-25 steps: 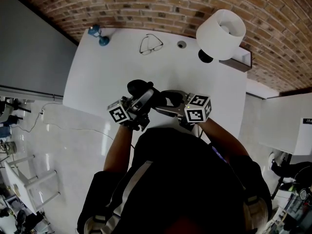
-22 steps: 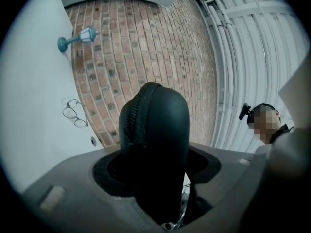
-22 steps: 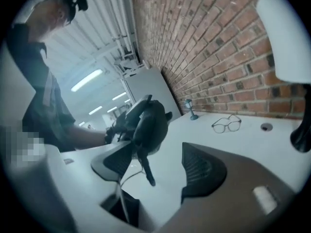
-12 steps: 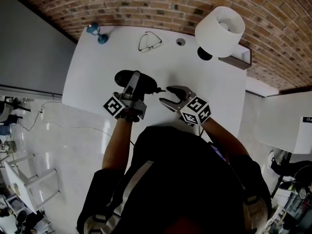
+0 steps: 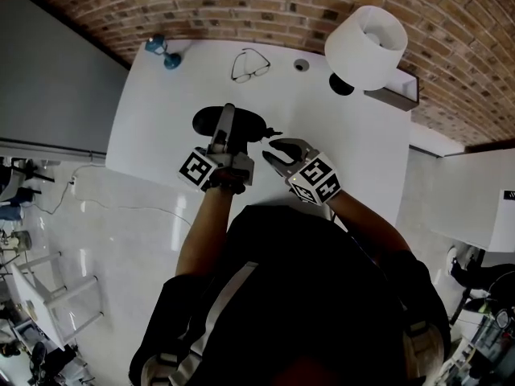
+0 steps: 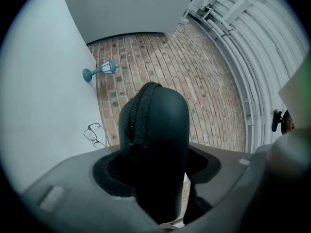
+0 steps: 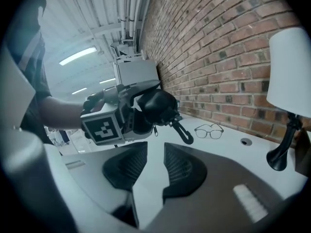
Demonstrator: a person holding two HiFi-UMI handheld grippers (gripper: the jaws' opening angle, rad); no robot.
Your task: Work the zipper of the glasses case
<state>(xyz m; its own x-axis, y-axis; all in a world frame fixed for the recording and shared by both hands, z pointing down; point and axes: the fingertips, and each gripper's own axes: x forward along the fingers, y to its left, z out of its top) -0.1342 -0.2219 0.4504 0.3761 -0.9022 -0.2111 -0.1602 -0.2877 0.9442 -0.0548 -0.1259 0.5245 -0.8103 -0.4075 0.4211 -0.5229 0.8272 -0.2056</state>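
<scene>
A moment ago the two grippers were bunched together at the near edge of the white surface (image 5: 346, 151); now they have drawn apart. The left gripper (image 5: 226, 131) has carried the black oval zipped glasses case (image 6: 155, 130) out over the surface, its fingers clamped on the case's sides as firmly as before. The zipper seam faces up and to the left, and along the stretch I can see it looks closed. The right gripper (image 7: 155, 154) sits just beside the case's end. Its fingers were spread wider a second ago and are closing now, with only bare surface between them. A small black dangling tab (image 7: 182, 130) hangs off the case's end toward them, not yet touched. My read is that the right side has backed off to line up a fresh pinch on that tab, so the zip work hasn't properly got going. The wire-rimmed spectacles (image 5: 249, 65) lie well apart, by the brick wall (image 5: 241, 6).
</scene>
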